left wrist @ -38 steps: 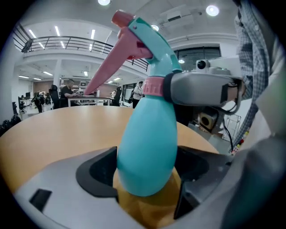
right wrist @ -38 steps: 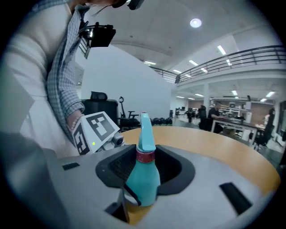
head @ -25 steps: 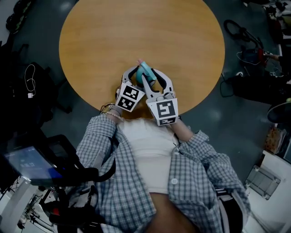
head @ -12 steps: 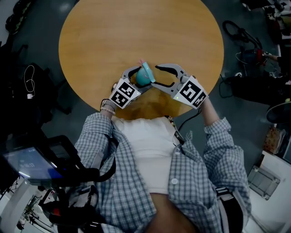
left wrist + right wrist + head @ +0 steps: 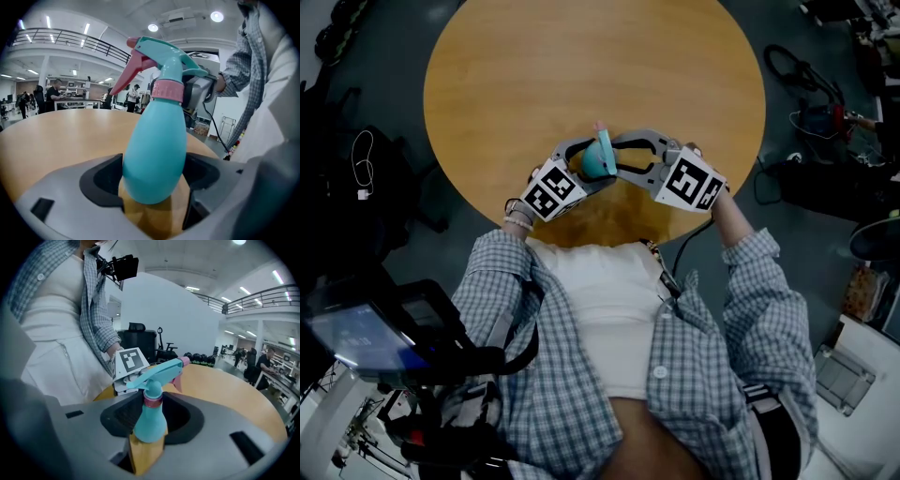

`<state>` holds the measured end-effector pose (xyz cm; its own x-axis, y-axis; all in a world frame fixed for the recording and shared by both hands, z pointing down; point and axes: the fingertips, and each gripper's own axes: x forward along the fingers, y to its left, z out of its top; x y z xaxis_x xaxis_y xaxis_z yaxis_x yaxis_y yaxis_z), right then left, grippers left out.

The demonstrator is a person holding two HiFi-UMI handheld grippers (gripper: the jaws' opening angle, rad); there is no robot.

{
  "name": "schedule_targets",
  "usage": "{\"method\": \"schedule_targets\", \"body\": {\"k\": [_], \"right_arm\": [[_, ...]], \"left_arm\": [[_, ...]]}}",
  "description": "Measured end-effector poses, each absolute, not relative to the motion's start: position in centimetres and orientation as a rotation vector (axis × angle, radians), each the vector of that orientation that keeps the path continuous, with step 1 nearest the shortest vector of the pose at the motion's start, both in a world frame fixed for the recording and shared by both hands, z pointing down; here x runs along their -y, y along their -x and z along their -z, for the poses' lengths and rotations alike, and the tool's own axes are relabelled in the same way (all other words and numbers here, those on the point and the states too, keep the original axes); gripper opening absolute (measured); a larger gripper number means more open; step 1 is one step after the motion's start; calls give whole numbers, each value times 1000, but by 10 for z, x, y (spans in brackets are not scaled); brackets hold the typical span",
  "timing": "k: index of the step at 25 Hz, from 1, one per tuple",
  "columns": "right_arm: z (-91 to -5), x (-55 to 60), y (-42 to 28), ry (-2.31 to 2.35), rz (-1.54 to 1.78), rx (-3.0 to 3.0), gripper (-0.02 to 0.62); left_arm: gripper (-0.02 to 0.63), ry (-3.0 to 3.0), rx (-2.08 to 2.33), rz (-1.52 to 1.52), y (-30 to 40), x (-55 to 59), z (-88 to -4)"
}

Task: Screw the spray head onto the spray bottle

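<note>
A teal spray bottle [image 5: 600, 161] stands over the near part of the round wooden table [image 5: 581, 66]. Its teal spray head [image 5: 165, 55], with a pink trigger and pink collar [image 5: 166, 90], sits on the neck. My left gripper [image 5: 584, 161] comes in from the left and is shut on the bottle's round body [image 5: 154, 159]. From the right, my right gripper [image 5: 622, 156] reaches in with its jaws closing on either side of the neck. The collar [image 5: 152, 400] sits between the pads and they touch it. The left gripper's marker cube [image 5: 130, 363] shows behind the bottle.
The table's near edge [image 5: 609, 234] lies just below both grippers. The person's plaid shirt [image 5: 534, 309] fills the foreground. Cables and bags [image 5: 811, 75] lie on the floor at the right. Dark gear [image 5: 366, 169] sits at the left.
My right gripper has swung from the near side of the bottle round to its right, opened wide on the way, and drawn in on the neck again. The left gripper and the bottle barely moved.
</note>
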<state>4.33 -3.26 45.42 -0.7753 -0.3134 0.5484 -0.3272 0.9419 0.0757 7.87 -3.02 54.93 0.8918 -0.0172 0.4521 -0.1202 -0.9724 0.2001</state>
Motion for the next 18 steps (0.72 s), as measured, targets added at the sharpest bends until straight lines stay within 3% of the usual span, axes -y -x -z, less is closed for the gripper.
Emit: {"method": "schedule_targets", "body": {"k": [11, 18], "right_arm": [[-454, 43, -48, -1410, -210, 2265, 123], [-456, 49, -49, -1622, -272, 2142, 123]], "left_arm": [[394, -2788, 479, -621, -74, 45, -550], [394, -2744, 617, -625, -73, 51, -556]]}}
